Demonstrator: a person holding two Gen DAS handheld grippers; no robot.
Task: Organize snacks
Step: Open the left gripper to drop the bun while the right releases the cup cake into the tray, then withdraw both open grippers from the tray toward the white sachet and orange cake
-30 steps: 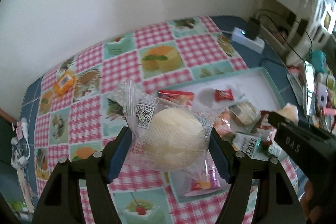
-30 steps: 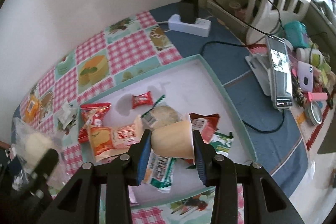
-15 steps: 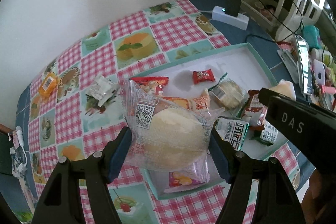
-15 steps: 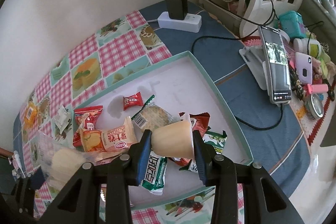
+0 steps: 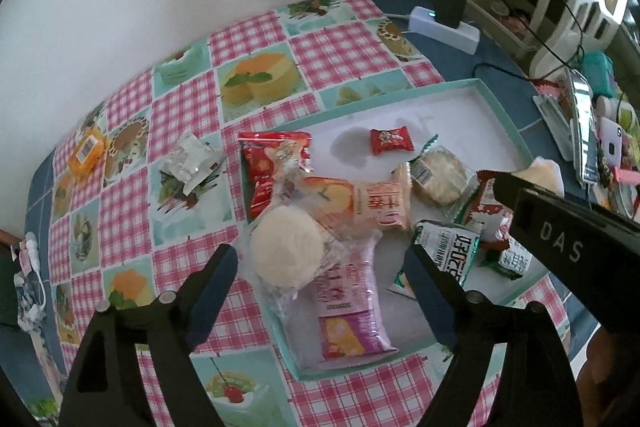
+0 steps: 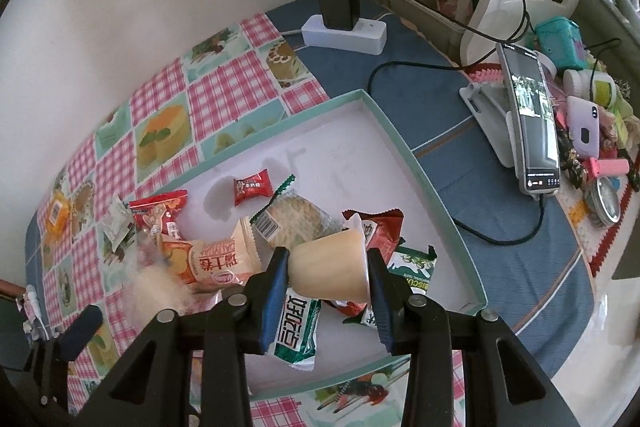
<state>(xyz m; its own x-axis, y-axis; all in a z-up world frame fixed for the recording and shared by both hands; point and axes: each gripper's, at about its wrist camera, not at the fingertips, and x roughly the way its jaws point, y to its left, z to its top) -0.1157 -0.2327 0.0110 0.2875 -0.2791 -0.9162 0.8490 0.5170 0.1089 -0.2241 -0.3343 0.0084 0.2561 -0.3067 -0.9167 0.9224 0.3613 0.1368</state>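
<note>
The left hand-held gripper (image 5: 322,269) is opening; the bun (image 5: 286,253) in its clear wrapper sits between the jaws but the pads do not touch it. The bun lies at the tray's (image 5: 506,117) near left corner, partly over its edge, on a pink packet (image 5: 348,311). The right hand-held gripper (image 6: 328,277) is closed on a pudding cup (image 6: 330,267), which it holds above the snacks in the tray's near part. An orange packet (image 5: 86,149) and a silver packet (image 5: 190,163) lie on the desk (image 5: 324,47), left of the tray.

"DAS" on right tool (image 5: 560,247); "BISCUIT" partly legible on green packet (image 6: 414,273).
</note>
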